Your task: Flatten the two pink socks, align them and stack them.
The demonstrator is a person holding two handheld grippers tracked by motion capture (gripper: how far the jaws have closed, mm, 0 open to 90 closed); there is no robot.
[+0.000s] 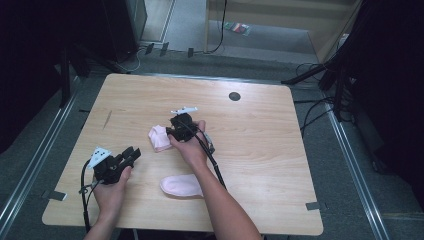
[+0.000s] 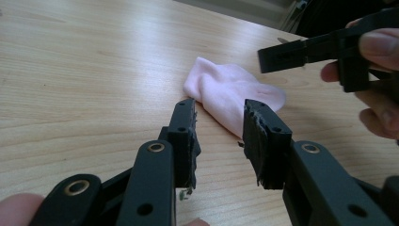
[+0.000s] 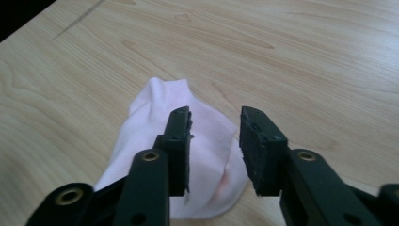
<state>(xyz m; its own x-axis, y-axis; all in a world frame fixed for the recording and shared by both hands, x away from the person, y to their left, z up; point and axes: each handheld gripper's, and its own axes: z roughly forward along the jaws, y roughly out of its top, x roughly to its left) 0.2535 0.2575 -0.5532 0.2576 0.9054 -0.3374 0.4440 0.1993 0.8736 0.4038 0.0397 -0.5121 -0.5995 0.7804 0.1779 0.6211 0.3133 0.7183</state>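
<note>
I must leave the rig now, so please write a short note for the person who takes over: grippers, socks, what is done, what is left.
Left gripper: jaws apart, nothing between them, low over the table, pointing at the crumpled sock.
Right gripper: jaws apart, right above the crumpled pink sock, no grip on it.
Second pink sock: lies flat near the front edge, beside the right forearm.
Done: nothing visible; the socks lie apart.
Left: probably grasp the crumpled sock and bring the two together.

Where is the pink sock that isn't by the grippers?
In the high view the flat pink sock lies near the table's front edge, just left of the person's right forearm and nearer the person than the crumpled pink sock.
</note>
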